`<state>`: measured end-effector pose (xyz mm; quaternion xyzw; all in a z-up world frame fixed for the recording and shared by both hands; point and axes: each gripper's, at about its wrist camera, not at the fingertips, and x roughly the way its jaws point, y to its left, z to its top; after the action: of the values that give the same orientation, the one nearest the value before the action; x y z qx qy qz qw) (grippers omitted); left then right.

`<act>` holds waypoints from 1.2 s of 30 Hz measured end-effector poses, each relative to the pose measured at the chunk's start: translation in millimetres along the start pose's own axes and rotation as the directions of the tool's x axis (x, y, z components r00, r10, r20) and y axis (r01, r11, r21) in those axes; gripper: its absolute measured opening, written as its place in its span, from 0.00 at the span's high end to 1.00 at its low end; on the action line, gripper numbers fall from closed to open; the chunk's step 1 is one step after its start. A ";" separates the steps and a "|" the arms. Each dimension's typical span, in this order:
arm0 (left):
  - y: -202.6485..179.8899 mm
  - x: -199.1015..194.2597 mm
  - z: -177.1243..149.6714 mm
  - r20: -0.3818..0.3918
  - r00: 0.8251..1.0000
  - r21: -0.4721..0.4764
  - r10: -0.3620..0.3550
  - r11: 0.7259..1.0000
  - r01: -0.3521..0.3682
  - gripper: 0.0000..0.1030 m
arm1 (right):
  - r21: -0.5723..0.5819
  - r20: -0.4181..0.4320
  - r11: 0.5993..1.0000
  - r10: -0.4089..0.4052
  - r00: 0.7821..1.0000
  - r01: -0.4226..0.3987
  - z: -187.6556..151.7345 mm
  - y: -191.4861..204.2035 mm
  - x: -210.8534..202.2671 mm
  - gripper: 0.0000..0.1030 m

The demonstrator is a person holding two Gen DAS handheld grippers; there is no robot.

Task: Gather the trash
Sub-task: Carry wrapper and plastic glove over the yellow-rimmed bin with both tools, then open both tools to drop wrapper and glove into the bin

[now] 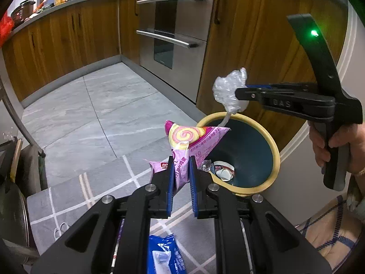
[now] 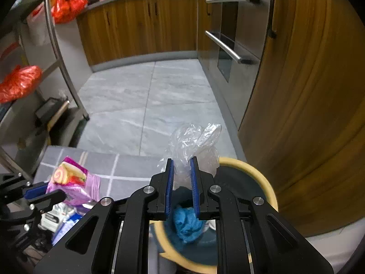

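Observation:
My left gripper (image 1: 181, 159) is shut on a pink snack wrapper (image 1: 189, 141) with a swirl picture and holds it just left of the trash bin (image 1: 277, 159), a dark bin with a yellow rim. My right gripper (image 2: 181, 162) is shut on a crumpled clear plastic bag (image 2: 194, 141) and holds it above the bin (image 2: 257, 171). In the left wrist view the right gripper (image 1: 237, 92) holds the clear bag (image 1: 228, 86) over the bin's far rim. The left gripper (image 2: 43, 191) and wrapper (image 2: 73, 180) show at lower left of the right wrist view. Trash lies inside the bin.
A blue packet (image 1: 164, 253) lies on the grey checked mat (image 1: 68, 196) below the left gripper. A blue crumpled item (image 2: 188, 223) sits in the bin. Wooden cabinets (image 1: 251, 45) and a steel oven (image 1: 173, 22) stand behind. A metal rack (image 2: 57, 45) with red bags stands left.

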<state>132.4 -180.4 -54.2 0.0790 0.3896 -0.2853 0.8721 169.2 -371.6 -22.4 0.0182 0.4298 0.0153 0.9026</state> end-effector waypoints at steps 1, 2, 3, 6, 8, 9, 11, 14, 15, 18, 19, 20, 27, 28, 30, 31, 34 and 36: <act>-1.8 3.2 -0.3 -0.004 1.000 0.001 0.000 1.000 0.000 0.88 | 0.006 -0.009 1.000 0.003 1.000 -0.003 0.1 -1.5 2.6 0.85; -4.0 7.3 -0.2 -0.009 1.000 0.004 0.000 1.000 0.000 0.88 | 0.012 -0.018 1.000 0.004 1.000 -0.004 0.0 -4.4 6.0 0.85; -7.2 12.7 -0.3 -0.017 1.000 0.007 0.001 1.000 -0.001 0.88 | 0.012 -0.025 1.000 0.003 1.000 -0.003 0.2 -6.4 8.7 0.84; -13.0 24.3 -0.6 -0.036 0.999 0.013 -0.002 1.000 0.002 0.88 | -0.006 -0.040 1.000 -0.007 0.999 0.007 1.0 -14.2 17.1 0.84; -18.9 30.5 0.1 -0.041 0.999 0.028 0.000 1.000 0.001 0.88 | -0.005 -0.052 1.000 -0.013 0.999 0.013 0.2 -19.8 22.2 0.84; -21.9 33.2 0.3 -0.043 0.999 0.036 0.001 0.999 0.001 0.88 | 0.002 -0.061 1.000 -0.014 0.998 0.014 -0.1 -23.1 25.4 0.85; -29.2 38.3 1.3 -0.045 0.999 0.056 0.000 0.998 0.002 0.88 | 0.025 -0.083 1.000 -0.009 0.996 0.011 -1.3 -31.1 30.8 0.84; -41.1 47.1 1.4 -0.052 0.999 0.094 -0.002 0.996 0.007 0.88 | 0.069 -0.116 0.998 0.000 0.993 0.008 -4.1 -41.1 35.2 0.84; -45.0 49.9 2.3 -0.053 0.999 0.109 0.001 0.994 0.005 0.88 | 0.085 -0.125 0.996 0.005 0.992 0.006 -5.4 -43.5 35.6 0.84; -54.0 57.3 4.9 -0.046 0.999 0.137 0.004 0.991 0.002 0.88 | 0.093 -0.147 0.995 -0.008 0.989 0.022 -7.8 -46.9 37.1 0.84; -57.8 61.4 6.6 -0.042 0.999 0.139 -0.002 0.990 0.008 0.88 | 0.092 -0.159 0.995 -0.021 0.987 0.036 -8.9 -47.9 38.0 0.84; -60.9 64.8 8.0 -0.040 0.999 0.142 -0.006 0.990 0.012 0.88 | 0.093 -0.166 0.995 -0.026 0.986 0.042 -8.9 -49.5 39.5 0.84; -87.8 102.4 -2.1 -0.068 0.997 0.183 -0.027 0.982 0.040 0.88 | 0.103 -0.190 0.992 -0.049 0.981 0.069 -12.9 -52.8 42.3 0.84; -89.7 105.3 -4.9 -0.069 0.997 0.189 -0.036 0.981 0.048 0.88 | 0.109 -0.194 0.991 -0.052 0.980 0.074 -13.4 -54.6 43.2 0.84; -92.0 108.6 -7.3 -0.059 0.997 0.204 -0.052 0.977 0.063 0.88 | 0.123 -0.203 0.989 -0.053 0.978 0.079 -13.8 -58.8 45.9 0.84; -93.3 110.2 -8.4 -0.059 0.997 0.213 -0.058 0.974 0.070 0.88 | 0.138 -0.211 0.987 -0.051 0.976 0.081 -14.7 -61.4 47.7 0.84; -92.5 114.3 -9.5 -0.058 0.996 0.203 -0.070 0.976 0.081 0.88 | 0.184 -0.233 0.980 -0.032 0.972 0.076 -17.7 -66.8 52.3 0.84; -92.2 116.7 -11.2 -0.063 0.995 0.193 -0.078 0.977 0.089 0.88 | 0.196 -0.239 0.978 -0.027 0.971 0.076 -18.3 -67.8 53.7 0.84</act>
<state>136.1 -303.3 -138.7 0.1557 0.3866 -0.3563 0.8363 189.7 -436.6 -78.6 0.0974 0.5334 -0.0503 0.8387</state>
